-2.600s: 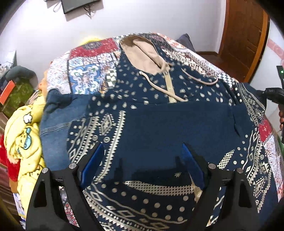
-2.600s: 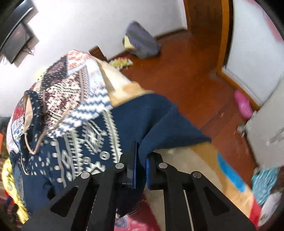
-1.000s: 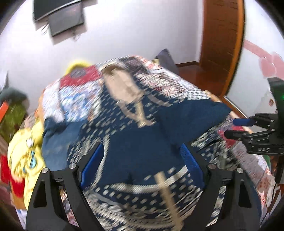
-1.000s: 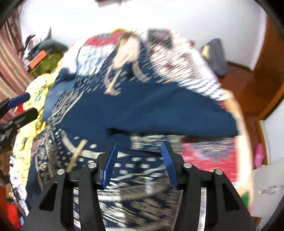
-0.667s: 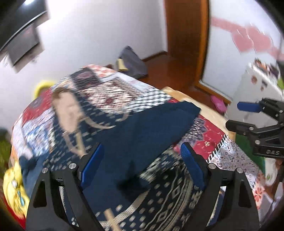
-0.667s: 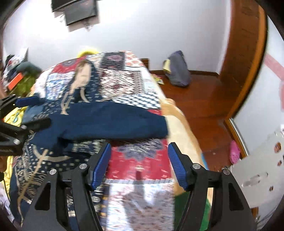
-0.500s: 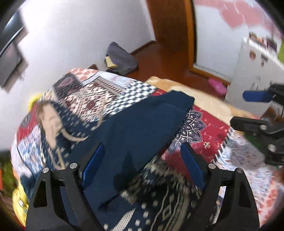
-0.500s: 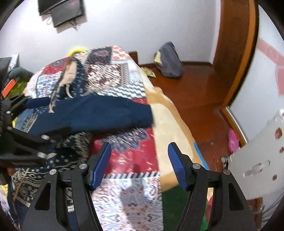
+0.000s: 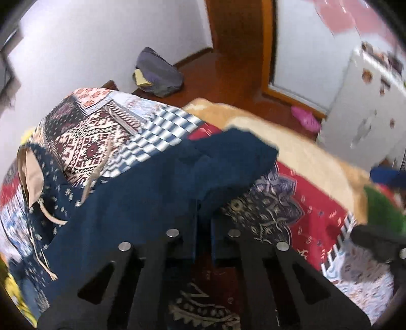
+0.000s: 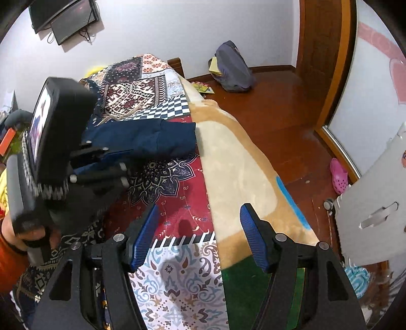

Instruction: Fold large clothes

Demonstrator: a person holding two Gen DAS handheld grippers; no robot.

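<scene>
A large navy hoodie (image 9: 142, 193) with white pattern, beige hood lining (image 9: 31, 170) and drawstrings lies on the patchwork bed cover (image 9: 106, 127). Its plain navy sleeve (image 9: 228, 162) stretches toward the bed's right edge. My left gripper (image 9: 203, 218) is shut on the lower edge of that sleeve. The right wrist view shows the left gripper (image 10: 106, 158) clamped on the sleeve (image 10: 149, 139). My right gripper (image 10: 199, 238) is open and empty above the red and white part of the cover, near the bed's edge.
A beige blanket (image 10: 233, 162) hangs over the bed's right side. Wooden floor (image 10: 284, 101) holds a grey backpack (image 10: 233, 68) and a pink slipper (image 10: 338, 175). A white cabinet (image 10: 375, 210) stands at the right. A wall TV (image 10: 66, 17) hangs behind the bed.
My right gripper let go of the sleeve, opened and drew back toward the bed's edge. My left gripper swung right, came down and closed on the sleeve's edge.
</scene>
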